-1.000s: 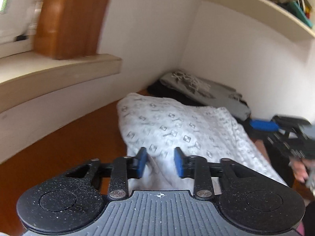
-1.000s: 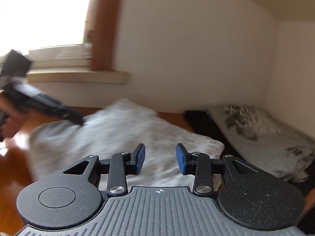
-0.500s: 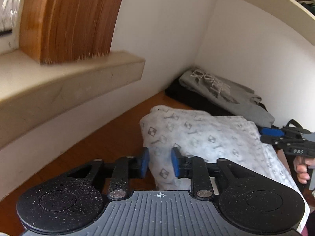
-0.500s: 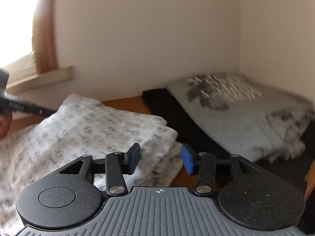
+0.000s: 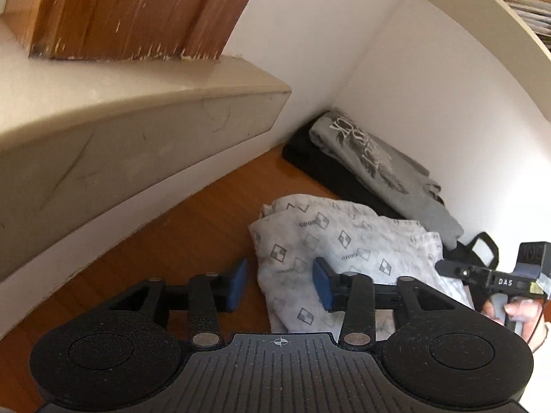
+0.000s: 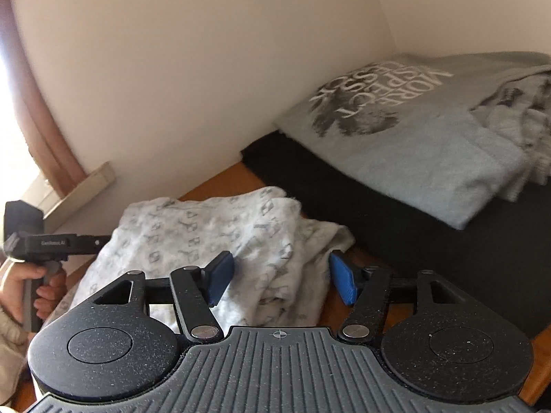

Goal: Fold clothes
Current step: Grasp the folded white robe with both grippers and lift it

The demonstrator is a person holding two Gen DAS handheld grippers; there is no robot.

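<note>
The white patterned garment [image 5: 330, 251] lies folded in a compact bundle on the wooden tabletop [image 5: 193, 241], just beside the black garment [image 5: 320, 168] and the grey printed T-shirt [image 5: 375, 168] stacked on it in the corner. Half a second ago the left tongs [image 5: 280, 284] were narrowed around the garment's near corner; now they stand open, their blue pads [image 5: 237, 284] spread to either side of that corner with the cloth lying loose between them, the left pad over bare wood. The garment itself looks more bunched and shorter than a second ago, when it lay spread long across the tabletop. The right tongs [image 6: 280, 277] are open as well, wider than before, and sit closer to the bundle: in the right wrist view the folded edge [image 6: 292, 275] of the garment lies between the pads, the left pad touching or just over the cloth and the right pad beside it above the wood. The camera has dropped and moved in, so the grey T-shirt [image 6: 413, 130] and the black garment [image 6: 378, 213] fill more of the right side. The person's left hand [image 6: 31, 285] grips its handle at the left edge of that view, and the right hand [image 5: 516, 313] shows at the right edge of the left wrist view. A pale window sill [image 5: 137, 130] juts out above the tabletop.
</note>
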